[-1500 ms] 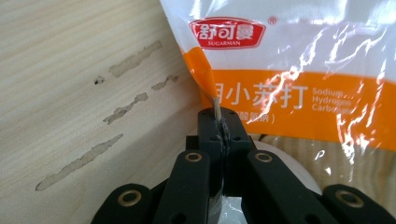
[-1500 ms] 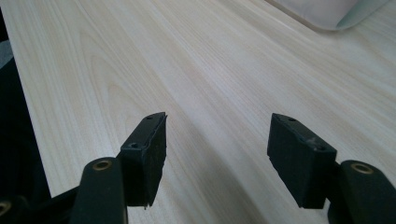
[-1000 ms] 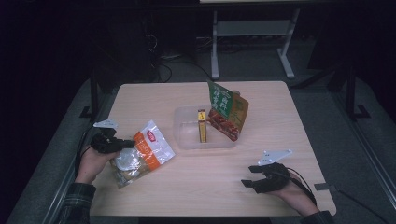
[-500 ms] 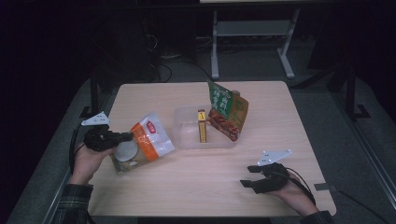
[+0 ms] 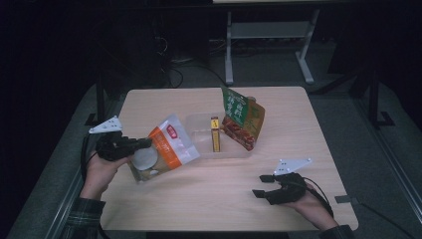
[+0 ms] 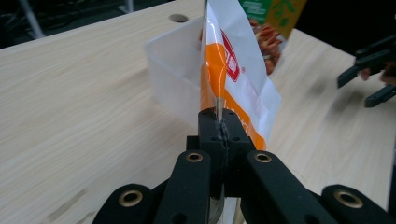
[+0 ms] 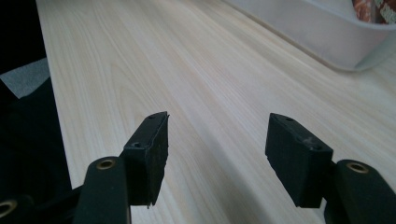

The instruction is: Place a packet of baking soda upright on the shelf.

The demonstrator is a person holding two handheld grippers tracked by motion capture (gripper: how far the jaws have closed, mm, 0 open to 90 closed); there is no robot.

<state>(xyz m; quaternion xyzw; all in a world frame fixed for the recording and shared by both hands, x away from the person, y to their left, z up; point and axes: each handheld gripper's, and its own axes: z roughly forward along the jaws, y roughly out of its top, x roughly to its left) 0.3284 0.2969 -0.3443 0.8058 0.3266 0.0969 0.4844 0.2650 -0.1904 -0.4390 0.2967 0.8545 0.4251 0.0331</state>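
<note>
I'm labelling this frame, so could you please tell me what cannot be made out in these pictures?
- Print on the orange snack bag: too small in the high view, seen edge-on in the left gripper view.
- Green bag: its bottom is hidden by the clear bin wall.
- Yellow box: label too small.

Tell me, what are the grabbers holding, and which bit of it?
The left gripper pinches the orange-and-white snack bag by its thin edge. The right gripper is open, holding nothing.

High view: overhead, facing 12 o'clock across table (image 5: pixel 219 199). Gripper views: close, low along jaws; each also catches the clear tray (image 6: pixel 173 70).
</note>
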